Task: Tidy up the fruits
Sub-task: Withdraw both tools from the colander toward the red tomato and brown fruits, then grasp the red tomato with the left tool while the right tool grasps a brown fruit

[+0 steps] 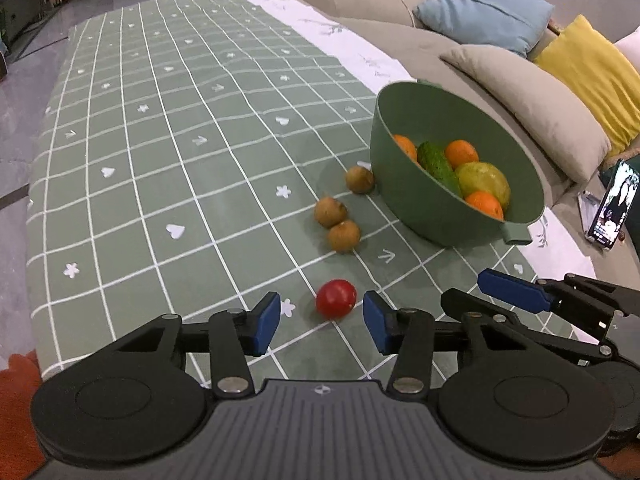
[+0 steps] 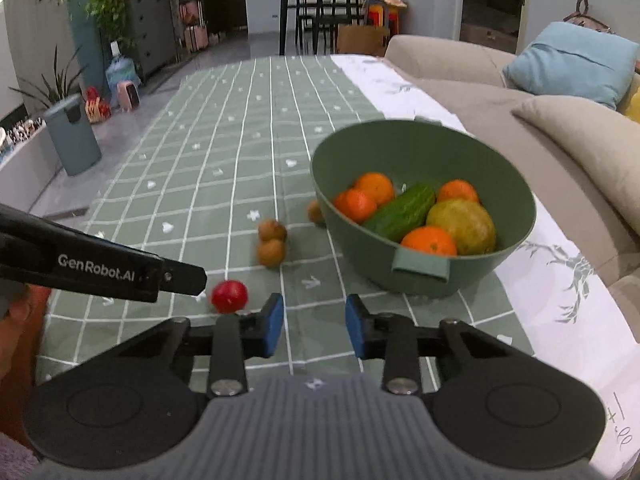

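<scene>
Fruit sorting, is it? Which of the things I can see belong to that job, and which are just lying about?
Part of the job:
green bowl holding oranges
red fruit
three brown fruits
left gripper

Just lying about:
phone
cushions
grey bin

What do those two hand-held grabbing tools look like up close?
Each is black, with two round discs flanking a ribbed grey centre plate, and jointed bars with silver rivets leading to blue-padded jaws. The left gripper and right gripper look alike. White "GenRobot.AI" lettering runs along the left one's side in the right view.
</scene>
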